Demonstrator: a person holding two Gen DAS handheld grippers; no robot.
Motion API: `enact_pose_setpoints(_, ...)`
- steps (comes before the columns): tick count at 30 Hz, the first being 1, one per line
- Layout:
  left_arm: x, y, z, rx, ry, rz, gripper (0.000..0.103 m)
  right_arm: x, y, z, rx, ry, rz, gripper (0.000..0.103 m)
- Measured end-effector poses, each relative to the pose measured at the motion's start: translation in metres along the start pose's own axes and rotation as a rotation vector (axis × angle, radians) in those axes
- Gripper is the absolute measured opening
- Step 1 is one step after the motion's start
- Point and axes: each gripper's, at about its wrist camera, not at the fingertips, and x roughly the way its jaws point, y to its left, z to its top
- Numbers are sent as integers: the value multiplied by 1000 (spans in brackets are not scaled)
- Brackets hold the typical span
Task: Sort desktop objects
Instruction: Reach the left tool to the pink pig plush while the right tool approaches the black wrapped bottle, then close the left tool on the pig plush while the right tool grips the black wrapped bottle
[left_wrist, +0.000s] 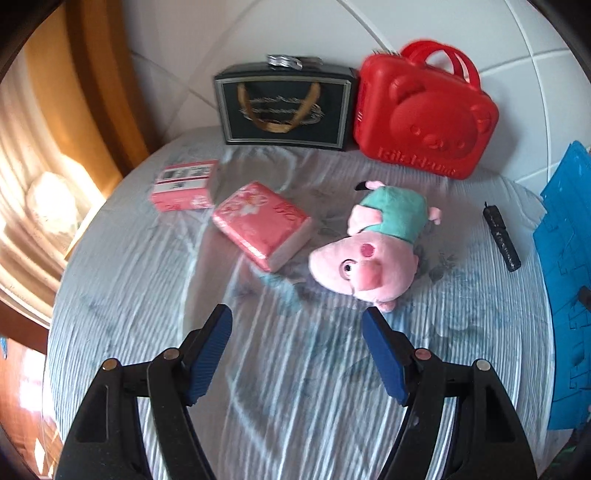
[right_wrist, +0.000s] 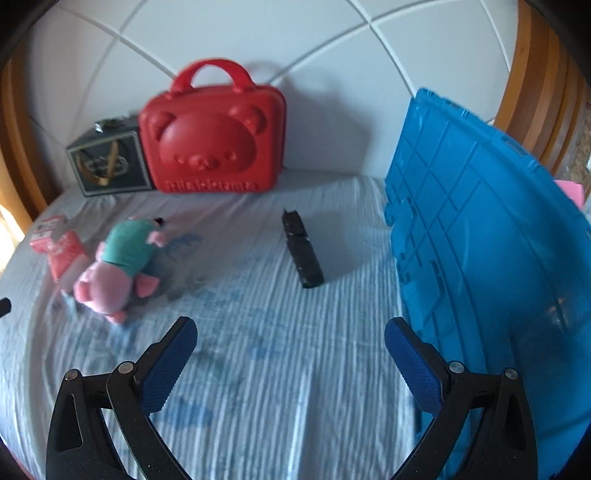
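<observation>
Both grippers hang above the near part of the bed sheet, and each is spread wide with nothing between its pads: the left gripper faces the pink plush pig, the right gripper the small black case. The loose things lie scattered mid-sheet, seemingly waiting to be sorted: two pink tissue packs, one just beside the pig and one nearer the left edge, with the black case well apart toward the right edge. Along the far edge, against the white padded wall, stand a dark gift bag and a red bear case, upright and touching; they may be meant to receive the small things, though that is a guess. A blue crate rises at the right edge, close to the right gripper's outer finger, so room is tight there. The near middle of the sheet lies open for reaching.
</observation>
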Motion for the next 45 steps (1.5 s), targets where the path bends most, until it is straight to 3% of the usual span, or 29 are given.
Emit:
enact_pose_setpoints(11, 122, -84, 65, 154, 219, 10, 72, 150, -18, 50, -50, 241, 31, 103)
enact_pose_setpoints(13, 138, -95, 71, 178, 249, 26, 72, 172, -21, 55, -38, 275, 46, 103)
enact_pose_setpoints(18, 162, -109, 83, 193, 321, -20, 72, 218, -32, 72, -4, 332, 50, 103)
enact_pose_setpoints(27, 181, -136, 92, 262, 387, -25, 76, 267, -20, 77, -68, 441, 49, 103)
enact_pose_setpoints(32, 198, -137, 92, 261, 430, 38, 80, 268, -17, 79, -65, 442, 73, 103)
enact_pose_setpoints(35, 203, -134, 91, 253, 438, 35, 80, 266, -18, 80, -65, 435, 61, 103)
enact_pose_setpoints(41, 203, -136, 90, 270, 428, 42, 80, 267, -21, 77, -52, 446, 53, 65)
enact_pose_setpoints(43, 200, -136, 89, 274, 415, 42, 79, 264, -23, 77, -41, 439, 75, 50)
enact_pose_setpoints(44, 198, -137, 89, 279, 408, 41, 78, 266, -16, 82, -43, 440, 73, 38)
enact_pose_setpoints(45, 196, -137, 88, 283, 399, 41, 75, 264, -15, 82, -52, 436, 66, 36)
